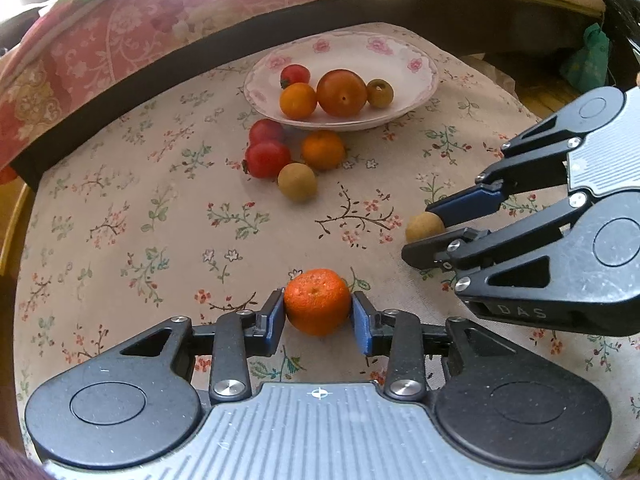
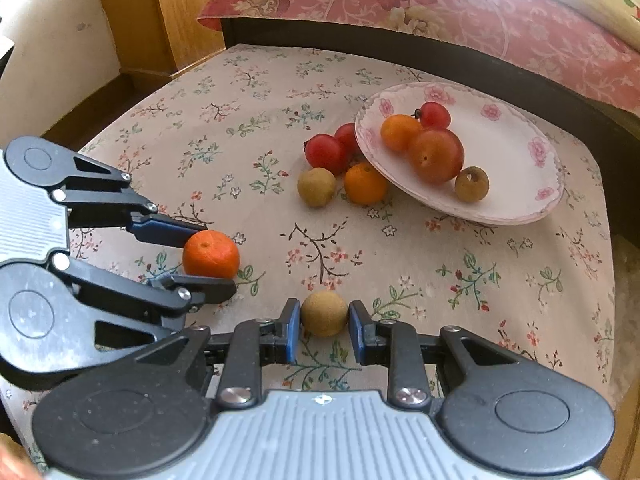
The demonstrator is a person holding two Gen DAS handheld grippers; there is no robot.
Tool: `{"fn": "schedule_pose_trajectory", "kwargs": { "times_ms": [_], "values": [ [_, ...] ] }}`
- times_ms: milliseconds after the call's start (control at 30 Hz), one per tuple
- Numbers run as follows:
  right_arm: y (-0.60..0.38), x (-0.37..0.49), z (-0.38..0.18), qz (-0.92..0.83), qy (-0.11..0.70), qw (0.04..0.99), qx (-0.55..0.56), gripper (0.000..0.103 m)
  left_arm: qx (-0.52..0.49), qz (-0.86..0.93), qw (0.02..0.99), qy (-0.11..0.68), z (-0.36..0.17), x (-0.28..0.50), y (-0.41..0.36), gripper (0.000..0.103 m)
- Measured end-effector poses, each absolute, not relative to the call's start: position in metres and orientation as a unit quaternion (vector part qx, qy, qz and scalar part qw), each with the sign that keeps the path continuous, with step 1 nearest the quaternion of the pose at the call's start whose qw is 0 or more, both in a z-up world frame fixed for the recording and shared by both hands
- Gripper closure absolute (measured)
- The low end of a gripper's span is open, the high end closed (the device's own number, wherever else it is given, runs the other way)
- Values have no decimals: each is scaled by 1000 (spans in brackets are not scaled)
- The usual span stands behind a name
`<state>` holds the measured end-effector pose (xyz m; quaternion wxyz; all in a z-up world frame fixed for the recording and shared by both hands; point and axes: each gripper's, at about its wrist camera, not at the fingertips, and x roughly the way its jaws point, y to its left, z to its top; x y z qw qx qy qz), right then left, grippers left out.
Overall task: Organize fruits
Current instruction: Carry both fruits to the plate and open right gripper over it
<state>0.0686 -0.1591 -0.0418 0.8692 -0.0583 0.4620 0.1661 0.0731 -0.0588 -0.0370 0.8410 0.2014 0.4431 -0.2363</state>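
My left gripper [image 1: 318,312] is shut on a small orange mandarin [image 1: 317,301], low over the floral tablecloth; it also shows in the right wrist view [image 2: 211,253]. My right gripper [image 2: 324,320] has its pads around a tan longan [image 2: 323,313], with a small gap on the right side; the longan shows between its fingers in the left wrist view [image 1: 424,226]. A flowered white plate [image 1: 416,80] holds a red tomato, an orange fruit, a large orange-red tomato and a longan. Beside it lie two red tomatoes [image 1: 267,158], a mandarin [image 1: 322,149] and a longan [image 1: 297,181].
A dark bed frame with a pink floral bedspread [image 1: 120,40] borders the table's far side. A wooden cabinet [image 2: 180,12] stands at the left in the right wrist view. The table edge drops off at the right.
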Motion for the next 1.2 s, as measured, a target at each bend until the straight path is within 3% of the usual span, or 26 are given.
{"fn": "schedule_pose_trajectory", "kwargs": {
  "times_ms": [1200],
  "values": [
    [-169,77,-28,159,448,878,-58,74,208,-233,850,425,-23,85,-68,61]
  ]
}}
